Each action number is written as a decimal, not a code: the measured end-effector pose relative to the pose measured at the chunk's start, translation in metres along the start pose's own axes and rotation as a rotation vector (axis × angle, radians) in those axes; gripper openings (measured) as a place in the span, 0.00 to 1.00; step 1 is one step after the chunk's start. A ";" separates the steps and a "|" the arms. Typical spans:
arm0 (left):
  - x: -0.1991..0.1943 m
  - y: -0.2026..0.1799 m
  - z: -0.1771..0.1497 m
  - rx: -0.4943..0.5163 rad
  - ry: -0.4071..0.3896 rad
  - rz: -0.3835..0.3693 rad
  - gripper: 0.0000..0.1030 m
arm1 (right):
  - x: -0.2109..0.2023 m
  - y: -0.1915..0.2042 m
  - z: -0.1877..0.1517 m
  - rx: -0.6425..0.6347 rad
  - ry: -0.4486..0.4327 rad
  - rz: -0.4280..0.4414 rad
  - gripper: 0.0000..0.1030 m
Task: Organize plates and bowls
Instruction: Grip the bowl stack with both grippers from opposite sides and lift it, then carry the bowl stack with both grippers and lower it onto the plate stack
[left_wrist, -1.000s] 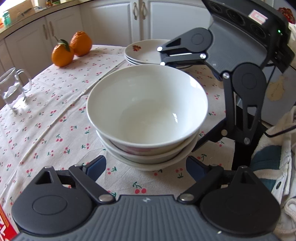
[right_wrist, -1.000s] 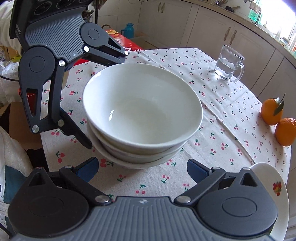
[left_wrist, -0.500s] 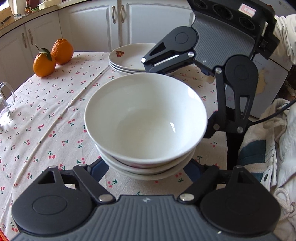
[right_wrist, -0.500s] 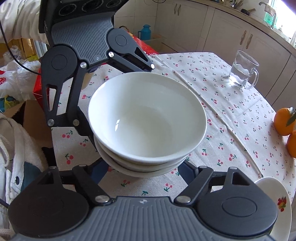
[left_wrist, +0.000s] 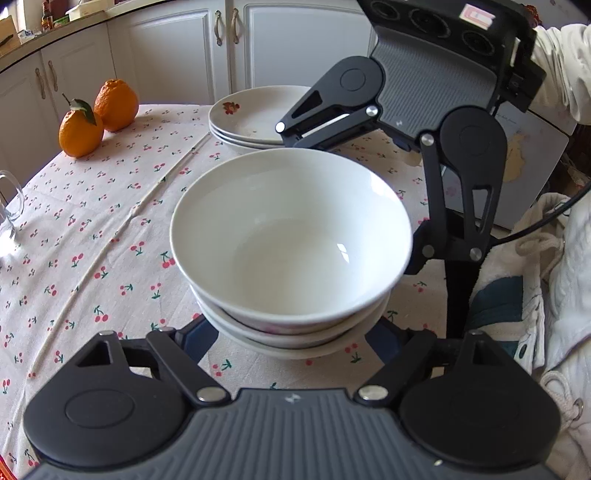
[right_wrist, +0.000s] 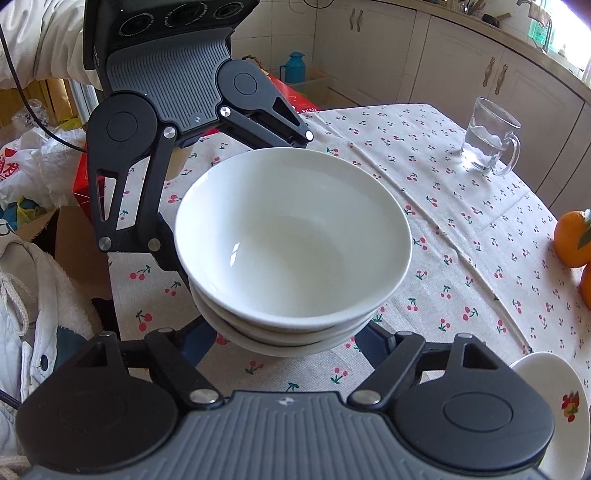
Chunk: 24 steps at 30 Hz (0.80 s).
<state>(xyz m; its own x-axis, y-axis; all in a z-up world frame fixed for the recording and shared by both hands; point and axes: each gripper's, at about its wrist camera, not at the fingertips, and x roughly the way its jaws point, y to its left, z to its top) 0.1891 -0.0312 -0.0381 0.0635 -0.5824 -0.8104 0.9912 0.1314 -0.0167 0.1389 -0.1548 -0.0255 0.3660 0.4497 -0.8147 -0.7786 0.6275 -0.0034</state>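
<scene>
cherry-print tablecloth (left_wrist: 96, 236) | bowl stack (left_wrist: 291, 236) | both claws clamp it

Home kitchen: white cabinets (left_wrist: 177, 55), cherry-print tablecloth (left_wrist: 92, 229).

Bowl stack (left_wrist: 291, 254) hemmed by left tool (left_wrist: 291, 343) and right tool (right_wrist: 291, 347) from opposite sides. Plates (left_wrist: 255, 118) just behind. Open tabletop (left_wrist: 92, 240) between stack, oranges (left_wrist: 96, 114) and glass mug (right_wrist: 487, 142); white cloth (left_wrist: 554, 295) crowds the near edge
</scene>
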 end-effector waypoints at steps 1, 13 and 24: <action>-0.001 -0.001 0.002 0.005 -0.001 0.005 0.83 | -0.002 0.000 0.000 0.004 -0.002 0.004 0.82; -0.004 -0.007 0.066 0.070 -0.076 0.012 0.83 | -0.062 -0.022 -0.009 -0.005 -0.025 -0.078 0.82; 0.052 0.003 0.143 0.199 -0.119 -0.015 0.83 | -0.109 -0.075 -0.052 0.047 0.005 -0.218 0.82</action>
<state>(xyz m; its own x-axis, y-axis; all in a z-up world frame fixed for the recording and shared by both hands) 0.2117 -0.1759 0.0040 0.0499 -0.6749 -0.7362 0.9948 -0.0319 0.0967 0.1310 -0.2841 0.0329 0.5206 0.2966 -0.8006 -0.6566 0.7385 -0.1534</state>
